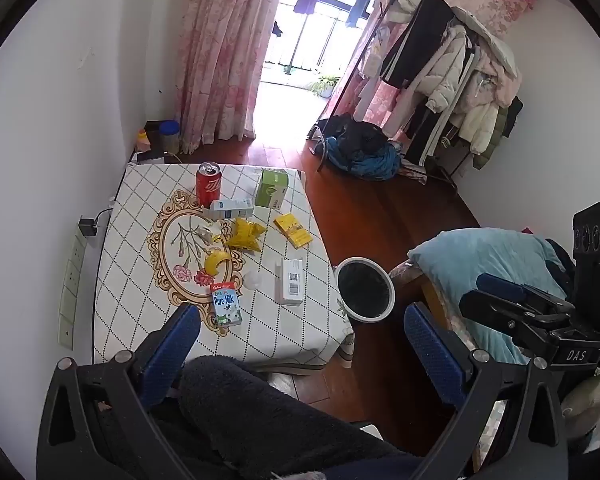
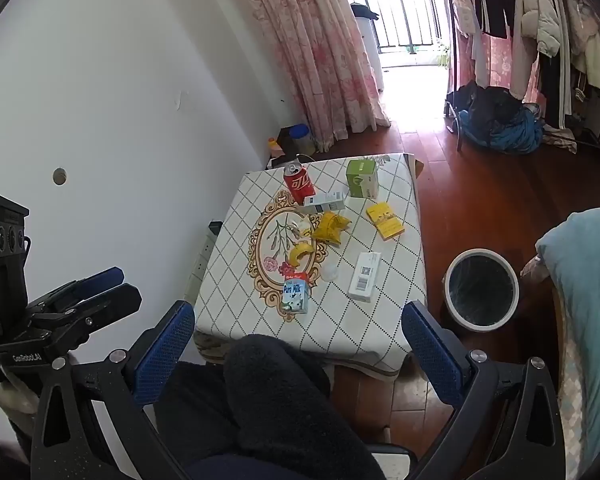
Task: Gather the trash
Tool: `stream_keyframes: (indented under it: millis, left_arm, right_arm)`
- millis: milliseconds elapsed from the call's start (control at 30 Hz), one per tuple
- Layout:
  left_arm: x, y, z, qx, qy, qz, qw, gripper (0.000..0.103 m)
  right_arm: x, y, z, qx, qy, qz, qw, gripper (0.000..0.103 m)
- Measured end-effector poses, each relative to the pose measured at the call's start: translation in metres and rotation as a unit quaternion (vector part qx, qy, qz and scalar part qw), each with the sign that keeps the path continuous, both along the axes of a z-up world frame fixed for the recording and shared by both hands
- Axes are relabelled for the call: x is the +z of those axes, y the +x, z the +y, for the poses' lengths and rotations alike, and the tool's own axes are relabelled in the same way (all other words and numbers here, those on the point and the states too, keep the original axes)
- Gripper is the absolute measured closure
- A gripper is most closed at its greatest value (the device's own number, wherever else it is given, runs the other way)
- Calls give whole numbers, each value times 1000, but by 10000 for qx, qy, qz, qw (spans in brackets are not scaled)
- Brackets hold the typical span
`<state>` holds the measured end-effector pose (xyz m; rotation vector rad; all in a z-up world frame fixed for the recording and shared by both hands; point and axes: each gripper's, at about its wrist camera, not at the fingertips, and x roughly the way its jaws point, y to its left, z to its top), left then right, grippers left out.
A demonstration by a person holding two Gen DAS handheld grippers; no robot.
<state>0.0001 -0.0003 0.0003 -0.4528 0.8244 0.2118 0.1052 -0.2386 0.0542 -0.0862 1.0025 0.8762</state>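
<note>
On the small table (image 2: 396,320) ahead of me, with its diamond-pattern cloth, the trash lies scattered. A red soda can (image 1: 208,184) stands upright at the far side, and a white-and-blue box (image 1: 229,209) lies on its side just in front of it. A green carton (image 2: 362,179) sits toward the far right corner. Near the middle I see a crumpled yellow wrapper (image 1: 245,234), a banana peel (image 2: 300,255) and a flat yellow packet (image 1: 293,231) off to the right. The milk carton (image 2: 296,295) stands nearest me, with a long white box (image 1: 291,281) lying to its right.

Beside the table, on the wooden floor to the right, stands the round white bin (image 2: 481,289) with a dark liner.

My left gripper (image 1: 302,344) is spread wide and holds nothing, hanging above a dark fleece-clad knee (image 1: 252,404). My right gripper (image 2: 298,342) is spread just as wide and also empty. Both are well short of the trash. Each shows at the edge of the other's view.
</note>
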Motion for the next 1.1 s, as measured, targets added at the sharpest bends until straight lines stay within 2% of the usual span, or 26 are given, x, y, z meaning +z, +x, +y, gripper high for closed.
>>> stream_keyframes:
  millis: [500, 1100]
  left_arm:
    - [7, 0, 5, 28, -31, -64, 10000, 0]
    - [19, 3, -3, -11, -7, -115, 9999, 0]
  right_arm:
    - [-2, 5, 1, -24, 11, -27, 10000, 0]
    - [10, 4, -8, -109, 22, -98, 9999, 0]
